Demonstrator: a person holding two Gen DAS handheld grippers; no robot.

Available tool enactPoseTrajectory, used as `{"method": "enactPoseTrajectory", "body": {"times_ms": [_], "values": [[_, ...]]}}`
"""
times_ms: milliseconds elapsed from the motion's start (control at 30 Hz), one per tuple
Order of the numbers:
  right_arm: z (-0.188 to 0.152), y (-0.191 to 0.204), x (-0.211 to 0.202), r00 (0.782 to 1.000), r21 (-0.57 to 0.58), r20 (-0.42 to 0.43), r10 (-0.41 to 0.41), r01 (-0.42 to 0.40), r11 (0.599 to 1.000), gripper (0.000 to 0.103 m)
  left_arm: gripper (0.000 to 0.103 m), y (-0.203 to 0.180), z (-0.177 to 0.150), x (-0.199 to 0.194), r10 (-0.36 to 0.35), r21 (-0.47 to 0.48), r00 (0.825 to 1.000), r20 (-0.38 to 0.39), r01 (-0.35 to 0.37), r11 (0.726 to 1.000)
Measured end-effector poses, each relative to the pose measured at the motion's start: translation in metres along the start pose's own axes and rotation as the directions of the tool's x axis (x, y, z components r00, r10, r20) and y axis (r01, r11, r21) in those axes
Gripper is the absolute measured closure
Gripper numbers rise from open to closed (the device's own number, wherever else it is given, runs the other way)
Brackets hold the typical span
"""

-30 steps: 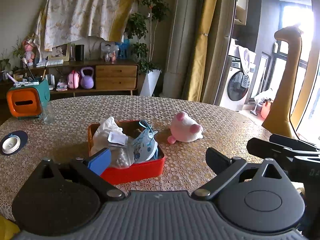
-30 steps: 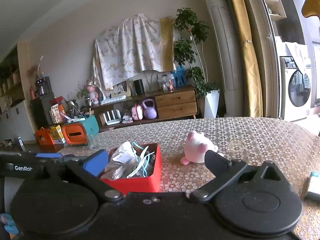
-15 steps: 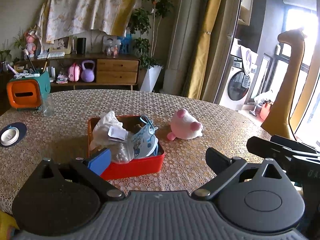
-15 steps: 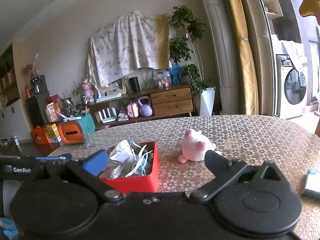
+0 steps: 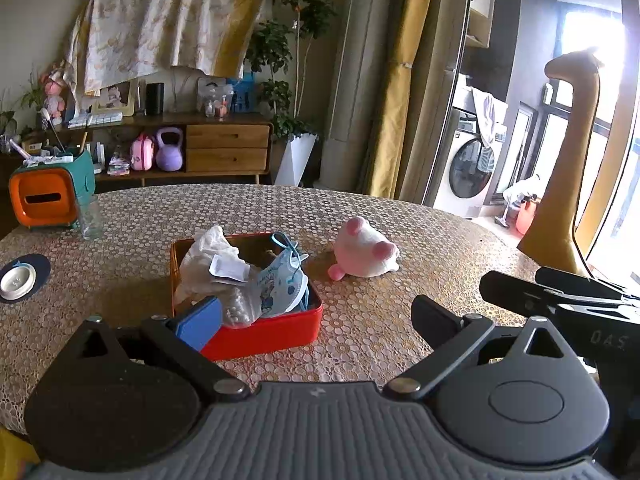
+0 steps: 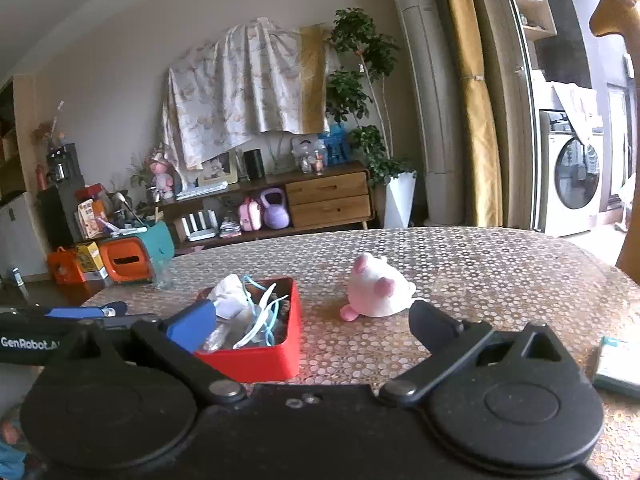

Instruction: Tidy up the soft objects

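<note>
While both of my grippers hang low over the near edge of the table (image 5: pixel 420 216), neither holds anything. Left gripper (image 5: pixel 316 316): jaws spread wide, blue-padded finger (image 5: pixel 199 322) overlapping the near left corner of the red box (image 5: pixel 264 334) in its view, empty. Right gripper (image 6: pixel 310 318): jaws likewise spread wide, empty, blue pad (image 6: pixel 191 325) in front of the box's near left side.

Red box: on the patterned tablecloth, ahead of both grippers and left of centre, filled with a crumpled white cloth (image 5: pixel 206 256) and a blue-strapped face mask (image 5: pixel 282 280).

Pink-and-white plush toy (image 5: pixel 366 254): lying on the table just beside the box on its right, apart from it, beyond the gap between my fingers in both views, untouched.

Orange-and-teal tissue holder (image 5: pixel 48 194): far left of the table, a clear glass (image 5: pixel 89 216) just beside it.

Small white dish (image 5: pixel 17 280): left edge, on a dark coaster.
</note>
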State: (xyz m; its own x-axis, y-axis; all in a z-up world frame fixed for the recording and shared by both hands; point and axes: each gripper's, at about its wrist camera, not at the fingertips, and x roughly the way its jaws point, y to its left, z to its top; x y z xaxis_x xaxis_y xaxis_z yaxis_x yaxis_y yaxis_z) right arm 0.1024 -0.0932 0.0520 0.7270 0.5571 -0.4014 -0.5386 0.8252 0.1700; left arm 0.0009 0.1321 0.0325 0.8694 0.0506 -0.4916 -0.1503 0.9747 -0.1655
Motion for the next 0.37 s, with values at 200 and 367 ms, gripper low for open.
{"method": "enactPoseTrajectory", "body": {"times_ms": [200,367], "values": [[-0.0030,-0.0034,-0.0026,1.000,-0.002,-0.001,-0.007,0.007,1.000,0.000,0.001,-0.0056,-0.0016,-0.0008,0.005,0.015,1.000,0.004,-0.005,1.000],[-0.0038,-0.0064,-0.0046,1.000,0.004,0.001,-0.008,0.008,1.000,0.000,0.002,-0.0090,-0.0023,-0.0007,-0.001,0.011,1.000,-0.004,0.001,1.000]]}}
